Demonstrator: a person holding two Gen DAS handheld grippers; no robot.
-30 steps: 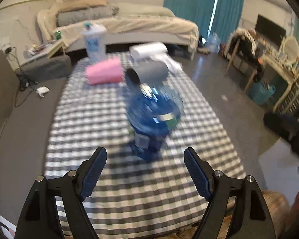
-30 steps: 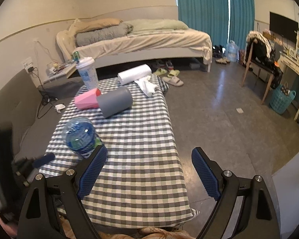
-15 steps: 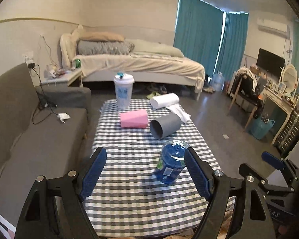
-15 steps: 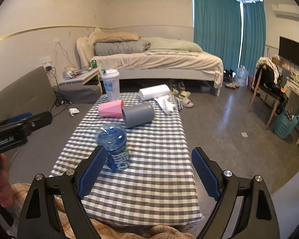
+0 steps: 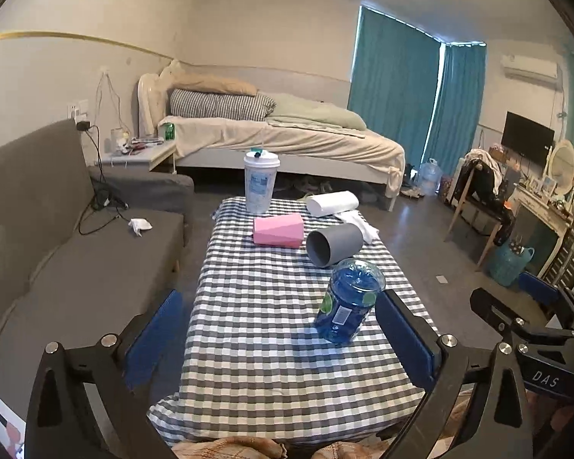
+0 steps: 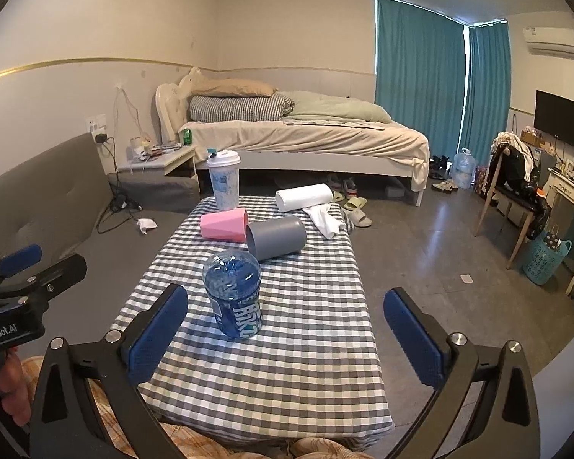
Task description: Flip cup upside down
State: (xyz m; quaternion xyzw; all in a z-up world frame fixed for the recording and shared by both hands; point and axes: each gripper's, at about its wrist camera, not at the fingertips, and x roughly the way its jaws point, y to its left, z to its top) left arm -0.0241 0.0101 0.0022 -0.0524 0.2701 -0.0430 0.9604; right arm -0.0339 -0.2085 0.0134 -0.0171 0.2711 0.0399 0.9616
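Note:
A grey cup [image 5: 335, 244] [image 6: 275, 238] lies on its side mid-table, its mouth facing me. A pink cup [image 5: 278, 231] [image 6: 223, 223] lies on its side just behind it to the left. A blue plastic bottle [image 5: 349, 300] [image 6: 234, 292] stands bottom up on the checked tablecloth [image 5: 264, 329] [image 6: 310, 329]. My left gripper [image 5: 279, 340] is open at the near table edge, empty. My right gripper [image 6: 287, 334] is open too, held back from the bottle. The right gripper [image 5: 532, 306] also shows in the left wrist view, the left gripper [image 6: 19, 267] in the right wrist view.
A lidded white tumbler [image 5: 260, 181] [image 6: 222, 180] stands at the table's far end, beside a paper roll [image 5: 333, 202] [image 6: 304, 197] and a white cloth [image 6: 325, 220]. A grey sofa [image 5: 57, 252] runs along the left; bed [image 6: 306, 134], chair [image 6: 512, 183] and basket [image 6: 545, 258] stand beyond.
Both grippers have pulled back and risen, so the table now looks farther off. The blue bottle, close to the left gripper before, stands alone on the cloth. Both stay open.

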